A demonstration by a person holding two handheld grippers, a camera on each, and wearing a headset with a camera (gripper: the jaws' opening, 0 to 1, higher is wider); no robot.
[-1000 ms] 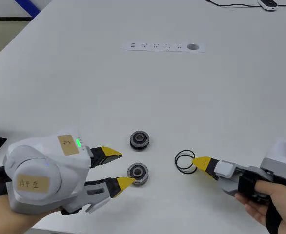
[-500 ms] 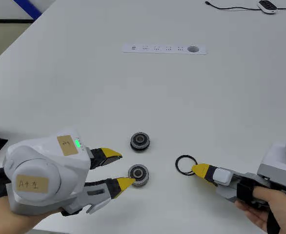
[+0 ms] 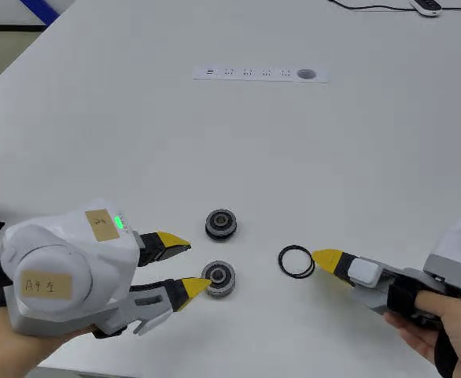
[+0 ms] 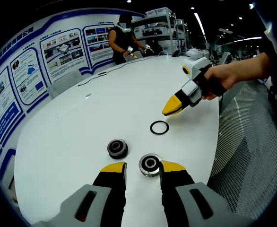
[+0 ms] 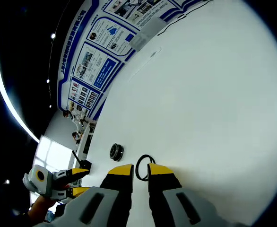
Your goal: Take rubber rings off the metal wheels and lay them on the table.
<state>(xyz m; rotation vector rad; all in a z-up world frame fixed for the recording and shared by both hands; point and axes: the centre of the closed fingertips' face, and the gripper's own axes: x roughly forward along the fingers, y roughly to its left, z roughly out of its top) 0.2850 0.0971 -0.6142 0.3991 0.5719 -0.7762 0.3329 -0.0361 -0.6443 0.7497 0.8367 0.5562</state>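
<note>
Wheel (image 3: 218, 277) nearest me sits between the spread jaws of my left gripper (image 3: 182, 264), ready for steadying. One freed rubber ring (image 3: 296, 261) lies right of that wheel; my right gripper (image 3: 325, 257), barely parted and empty, hovers beside it.

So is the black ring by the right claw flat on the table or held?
Flat on the table: the ring shows as a full loop lying there, with the right claw just short of it.

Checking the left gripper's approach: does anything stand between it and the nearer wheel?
Nothing visible does. The left gripper is open with the nearer wheel right at its tips; the other wheel lies aside.
</note>
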